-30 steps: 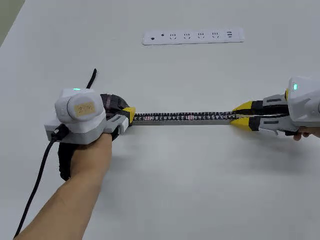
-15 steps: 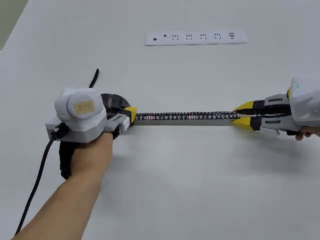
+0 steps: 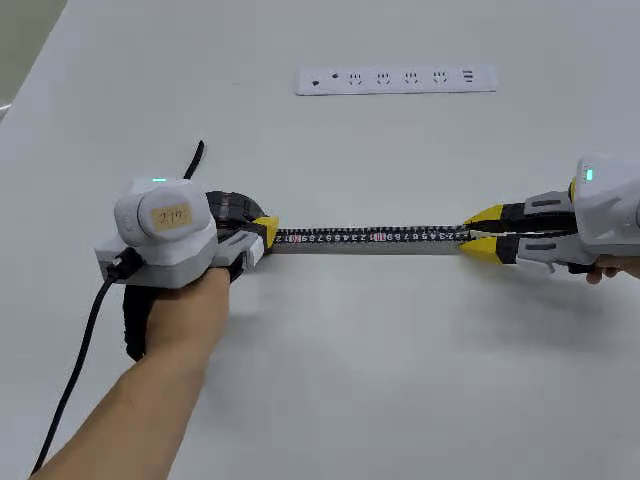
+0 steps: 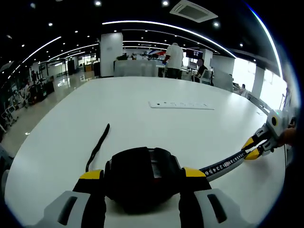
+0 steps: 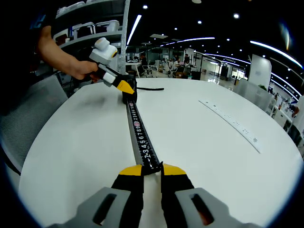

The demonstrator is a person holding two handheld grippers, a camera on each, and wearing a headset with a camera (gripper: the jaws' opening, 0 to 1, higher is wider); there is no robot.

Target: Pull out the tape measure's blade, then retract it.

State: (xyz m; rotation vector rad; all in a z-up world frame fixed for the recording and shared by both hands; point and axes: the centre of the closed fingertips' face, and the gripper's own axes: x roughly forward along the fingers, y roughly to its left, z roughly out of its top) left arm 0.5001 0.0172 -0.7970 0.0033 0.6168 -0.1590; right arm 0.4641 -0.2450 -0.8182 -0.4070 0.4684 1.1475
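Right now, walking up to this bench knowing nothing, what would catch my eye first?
A numbered tape blade stretched along the white table between two yellow-tipped grippers. The left gripper clamps the black tape measure case at one end; the right gripper pinches the blade's tip at the other. Beyond them, a white power strip lies at the table's far side.

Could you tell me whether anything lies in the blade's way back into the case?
Nothing visible does. The blade runs straight over the table from the right tongs, shut on its tip, to the case in the left tongs. The power strip lies well off to one side.
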